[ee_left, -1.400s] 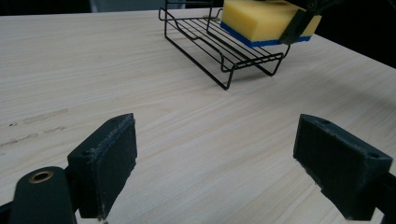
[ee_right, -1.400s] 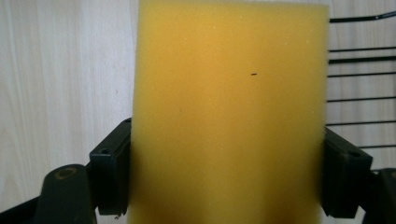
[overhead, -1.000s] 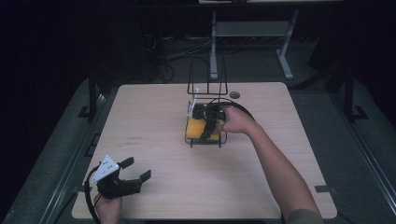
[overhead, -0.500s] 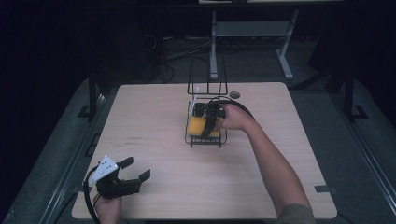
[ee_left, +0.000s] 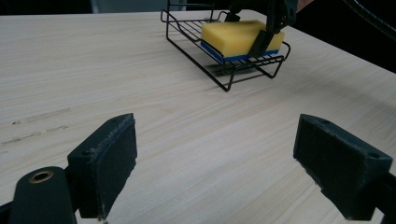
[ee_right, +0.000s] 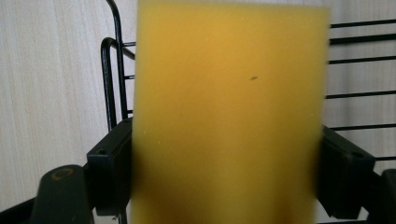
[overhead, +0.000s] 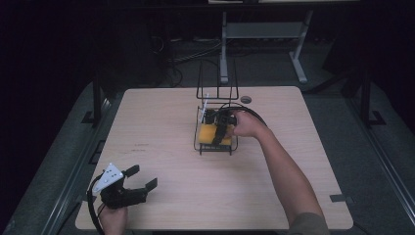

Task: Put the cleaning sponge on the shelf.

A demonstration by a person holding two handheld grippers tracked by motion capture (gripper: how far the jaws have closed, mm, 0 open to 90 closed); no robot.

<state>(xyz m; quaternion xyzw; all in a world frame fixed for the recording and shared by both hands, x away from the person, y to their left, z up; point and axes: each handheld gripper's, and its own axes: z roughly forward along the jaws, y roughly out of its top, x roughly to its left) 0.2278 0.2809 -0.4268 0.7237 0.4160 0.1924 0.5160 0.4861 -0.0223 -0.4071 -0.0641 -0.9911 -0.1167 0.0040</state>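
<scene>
**Sponge in wire rack, between my right jaws**

Item: yellow sponge [ee_right: 229, 112], blue underside, lying in the black wire rack [ee_left: 224, 74]. My right gripper [overhead: 221, 128] flanks it, a jaw at each side, apparently pinching. My left gripper [overhead: 132, 185], jaws spread, empty, sits well apart near the table [overhead: 161, 122] edge.

Wide open wood on the table [overhead: 161, 122] between the left gripper [overhead: 138, 178], jaws spread at the near left corner, and the wire rack [overhead: 215, 145] mid-table. The rack's tall wire back [overhead: 217, 78] walls off the far side. Inside the rack, the sponge [overhead: 209, 133] and the right gripper [overhead: 221, 128] closed on it take up the room.
</scene>
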